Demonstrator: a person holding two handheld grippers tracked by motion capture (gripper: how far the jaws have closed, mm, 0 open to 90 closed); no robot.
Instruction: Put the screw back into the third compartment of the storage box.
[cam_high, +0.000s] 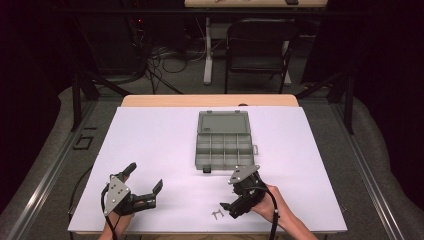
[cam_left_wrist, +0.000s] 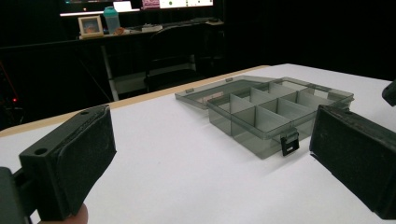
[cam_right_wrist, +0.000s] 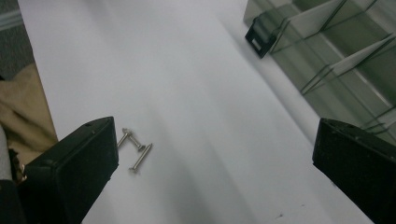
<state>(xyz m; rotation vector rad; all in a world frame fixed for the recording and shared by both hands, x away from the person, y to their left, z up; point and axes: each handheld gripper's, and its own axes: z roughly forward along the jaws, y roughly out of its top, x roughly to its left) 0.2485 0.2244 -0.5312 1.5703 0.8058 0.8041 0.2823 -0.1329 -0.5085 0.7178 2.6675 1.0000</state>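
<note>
Likely about to pick up: right gripper (cam_high: 231, 205) spread wide beside the screws (cam_right_wrist: 134, 148) near the tabletop's (cam_high: 150, 135) front edge, left gripper (cam_high: 145, 184) likewise apart and empty, open box (cam_high: 223, 142) beyond, needing a lowering and closing.

Screws (cam_right_wrist: 134, 148) partly tucked behind the near jaw, their count unclear, organizer box (cam_right_wrist: 336, 51) cut off at the top and right edges, tiny in the high view.
</note>
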